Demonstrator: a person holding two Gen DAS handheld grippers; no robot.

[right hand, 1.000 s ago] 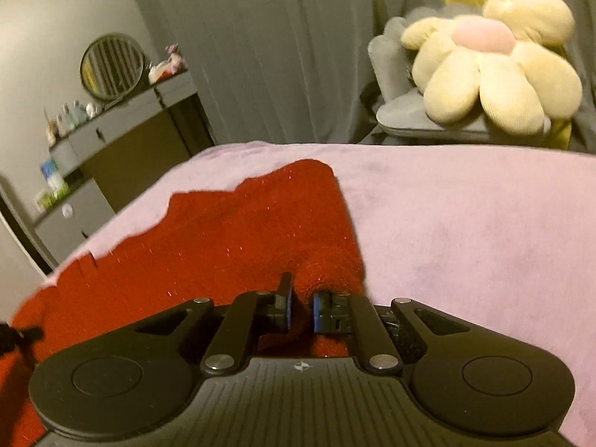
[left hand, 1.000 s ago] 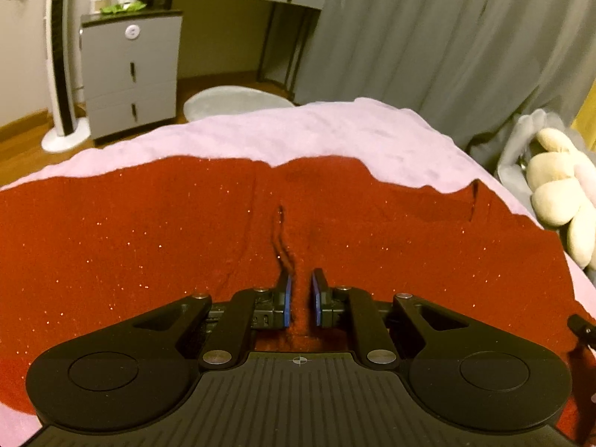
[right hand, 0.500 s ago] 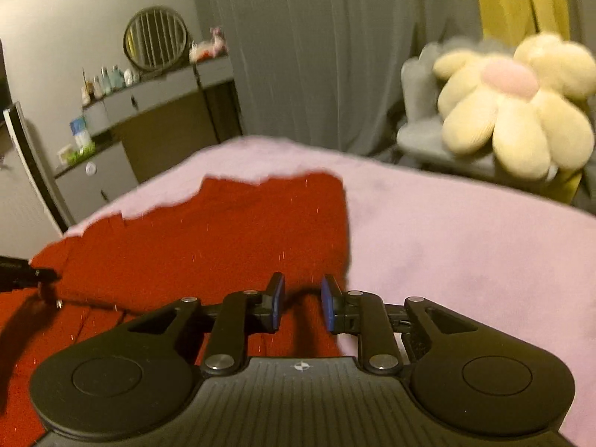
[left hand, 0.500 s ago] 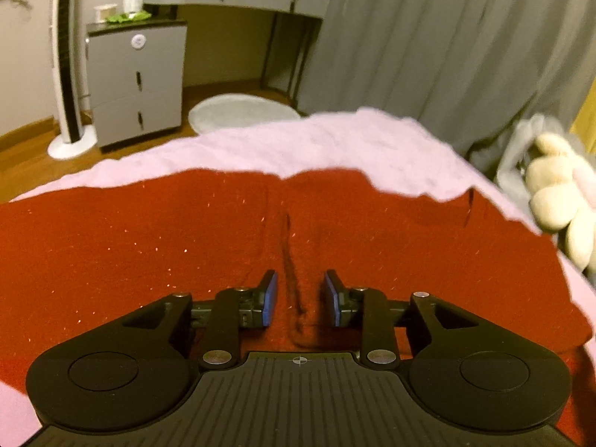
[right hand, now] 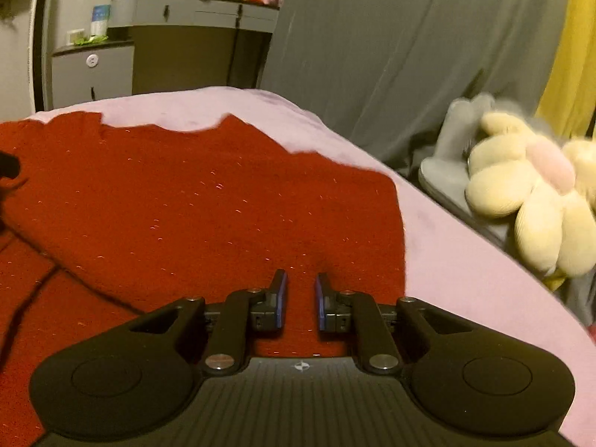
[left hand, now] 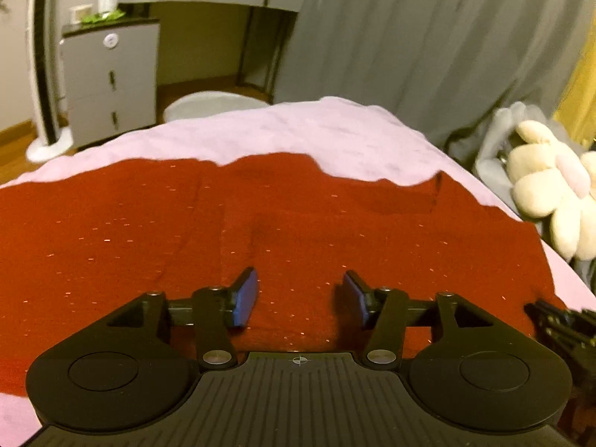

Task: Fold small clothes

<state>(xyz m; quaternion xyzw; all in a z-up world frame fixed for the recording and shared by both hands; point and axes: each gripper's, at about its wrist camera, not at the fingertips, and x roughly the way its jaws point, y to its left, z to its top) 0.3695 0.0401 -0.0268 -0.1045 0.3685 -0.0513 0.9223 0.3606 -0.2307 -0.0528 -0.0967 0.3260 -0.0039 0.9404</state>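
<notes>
Bed: a pink blanket (left hand: 298,130) covers it — far edge toward the grey curtain (left hand: 428,37).
Garment: red glittery cloth (left hand: 149,223) spread flat across the blanket, reaching its right edge.
Flower plush (right hand: 529,201): off the bed's right side.
Left gripper (left hand: 300,296): jaws wide apart — holding nothing, over the cloth.
Right gripper (right hand: 301,300): jaws narrowly parted, empty, near the cloth's right edge.

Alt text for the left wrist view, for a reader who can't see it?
The open left gripper hovers low over a red garment spread flat on a pink blanket, holding nothing. Behind: a grey curtain, a grey drawer unit, and a flower-shaped plush.
</notes>
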